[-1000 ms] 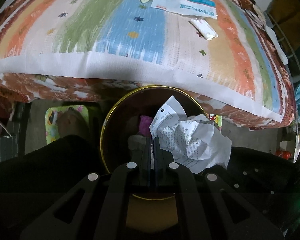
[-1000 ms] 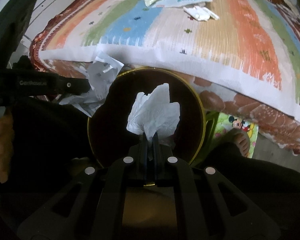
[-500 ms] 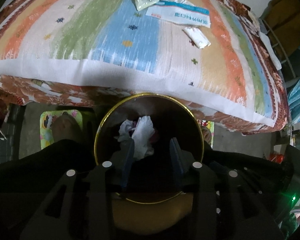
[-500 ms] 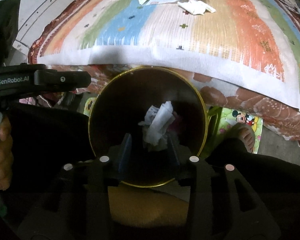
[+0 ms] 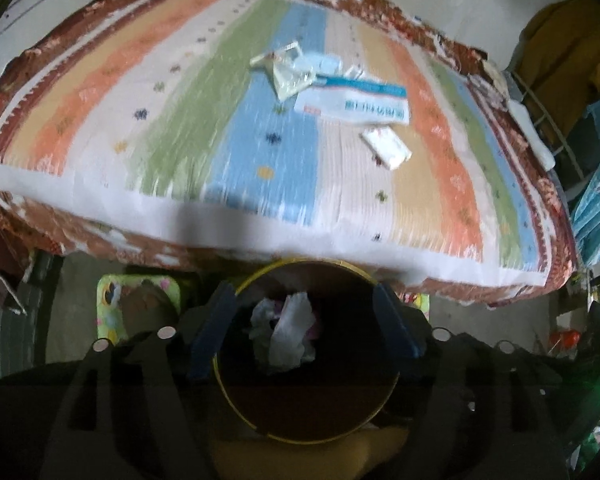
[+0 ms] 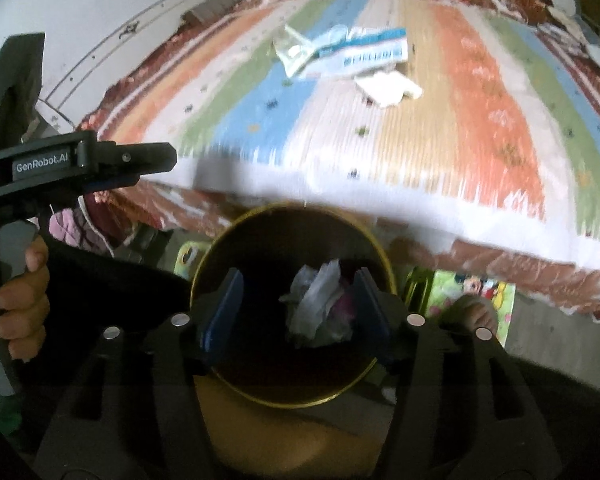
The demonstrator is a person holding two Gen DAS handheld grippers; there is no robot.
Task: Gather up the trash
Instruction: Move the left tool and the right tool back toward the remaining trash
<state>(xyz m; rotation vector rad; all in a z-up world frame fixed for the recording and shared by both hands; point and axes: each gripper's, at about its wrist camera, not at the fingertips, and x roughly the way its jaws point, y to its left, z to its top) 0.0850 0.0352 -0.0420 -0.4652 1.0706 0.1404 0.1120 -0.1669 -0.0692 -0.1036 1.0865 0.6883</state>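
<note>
Trash sits in two places: crumpled paper (image 5: 286,330) lies at the bottom of the dark bin (image 5: 236,400) with the gold rim, and more pieces wait on the striped bedspread (image 5: 100,92) well beyond it. Your left gripper (image 5: 304,324) hangs over the mouth of the bin with its blue-padded fingers (image 5: 214,330) spread wide and nothing between them. Your right gripper (image 6: 296,314) is in the same posture, fingers (image 6: 220,314) apart and empty above the bin. From the right-hand camera you can see the left tool held out to the side, over the near edge of the bed.

The bin stands on the floor just against the bed, between your feet, which keeps the carry from bedspread to bin short. On the bed, a clear plastic wrapper (image 5: 290,70) overlaps a blue and white packet (image 5: 356,102), with a small white packet (image 5: 386,145) just beside them. Those three look like what is left to gather. Both views are blurred, so finer detail on the packets cannot be read. With both tools free, either could reach forward for the cluster; the flat, thin packets may need a pinch at an edge.
</note>
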